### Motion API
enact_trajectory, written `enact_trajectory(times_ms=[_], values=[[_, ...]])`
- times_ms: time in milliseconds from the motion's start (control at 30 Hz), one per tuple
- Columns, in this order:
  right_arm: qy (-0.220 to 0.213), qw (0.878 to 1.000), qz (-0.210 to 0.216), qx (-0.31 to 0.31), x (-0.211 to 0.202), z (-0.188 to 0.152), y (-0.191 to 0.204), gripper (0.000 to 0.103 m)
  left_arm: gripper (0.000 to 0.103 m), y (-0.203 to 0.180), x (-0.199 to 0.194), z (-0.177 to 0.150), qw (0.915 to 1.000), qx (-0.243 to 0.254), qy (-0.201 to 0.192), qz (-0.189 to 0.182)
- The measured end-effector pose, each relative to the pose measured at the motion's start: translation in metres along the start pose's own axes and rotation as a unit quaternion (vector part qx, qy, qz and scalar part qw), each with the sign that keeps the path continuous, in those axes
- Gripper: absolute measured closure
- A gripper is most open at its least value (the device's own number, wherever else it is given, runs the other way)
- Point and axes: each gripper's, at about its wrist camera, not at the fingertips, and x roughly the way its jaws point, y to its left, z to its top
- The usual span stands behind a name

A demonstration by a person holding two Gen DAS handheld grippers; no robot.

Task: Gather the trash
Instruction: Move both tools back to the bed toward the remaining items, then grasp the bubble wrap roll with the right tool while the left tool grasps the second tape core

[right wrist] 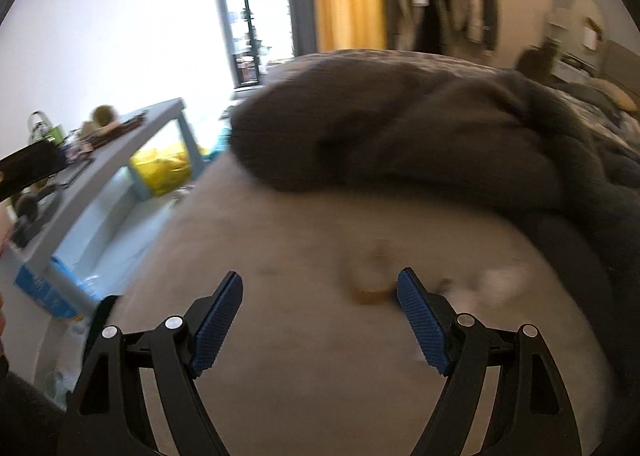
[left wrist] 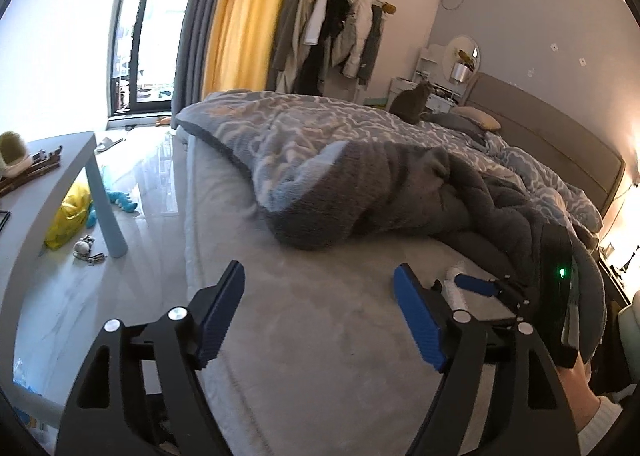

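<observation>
The left gripper (left wrist: 318, 312) hangs over the bare pale sheet of the bed (left wrist: 304, 336), its blue-padded fingers (left wrist: 218, 320) spread wide with nothing between them. The right gripper (right wrist: 320, 316) stands just as wide and empty; in the left wrist view it shows at the right edge, over the sheet. Just beyond its right finger lie a small brownish scrap (right wrist: 370, 288) and a crumpled white scrap (right wrist: 486, 284), both blurred, on the sheet. Past them a grey fleece blanket (left wrist: 360, 192) is heaped across the bed, with a patterned quilt (left wrist: 288, 124) behind. A grey cat (left wrist: 412, 102) sits at the far side. To the left stands a grey surface (left wrist: 52, 192) carrying clutter, a yellow bag (left wrist: 68, 216) on the floor beneath it. Farther off are a window (left wrist: 136, 28), a yellow curtain (left wrist: 244, 8) and hanging clothes (left wrist: 324, 24).
</observation>
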Motion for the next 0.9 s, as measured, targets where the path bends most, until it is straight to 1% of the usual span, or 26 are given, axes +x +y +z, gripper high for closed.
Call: enact_trajectory(times_ms=[133,200,300,400,467,567,600,667,733,800,900], values=[[0.013,0.999,-0.022,0.030,0.005,-0.008,-0.023,0.022,0.021,-0.011,0.024,-0.008,0.9999,0.009,0.011,-0.007],[0.021,0.999,-0.025,0.043,0.008,-0.013,-0.032,0.022,0.021,-0.017,0.037,-0.012,0.9997,0.014,0.020,-0.002],[0.032,0.998,-0.035,0.040,0.014,-0.020,-0.036,0.022,0.021,-0.023,0.050,-0.014,0.9998,0.010,0.015,0.002],[0.039,0.997,-0.036,0.051,0.017,-0.023,-0.043,0.022,0.021,-0.029,0.063,-0.015,0.9998,0.005,0.021,-0.004],[0.043,0.997,-0.042,0.054,0.018,-0.027,-0.046,0.023,0.017,-0.036,0.069,-0.017,0.9997,0.013,0.021,-0.007],[0.046,0.996,-0.042,0.060,0.019,-0.033,-0.050,0.023,0.015,-0.046,0.076,-0.016,0.9995,0.022,0.017,-0.014],[0.046,0.996,-0.044,0.061,0.019,-0.034,-0.049,0.029,0.014,-0.049,0.078,-0.017,0.9995,0.023,0.017,-0.014],[0.048,0.995,-0.047,0.068,0.019,-0.035,-0.052,0.036,0.014,-0.055,0.086,-0.018,0.9993,0.024,0.022,-0.020],[0.045,0.995,-0.040,0.079,0.018,-0.037,-0.058,0.041,0.014,-0.060,0.094,-0.020,0.9989,0.028,0.029,-0.023],[0.048,0.995,-0.033,0.087,0.019,-0.039,-0.064,0.049,0.014,-0.065,0.101,-0.022,0.9986,0.031,0.035,-0.024],[0.052,0.993,-0.021,0.100,0.020,-0.043,-0.075,0.056,0.014,-0.070,0.115,-0.025,0.9978,0.023,0.050,-0.035]])
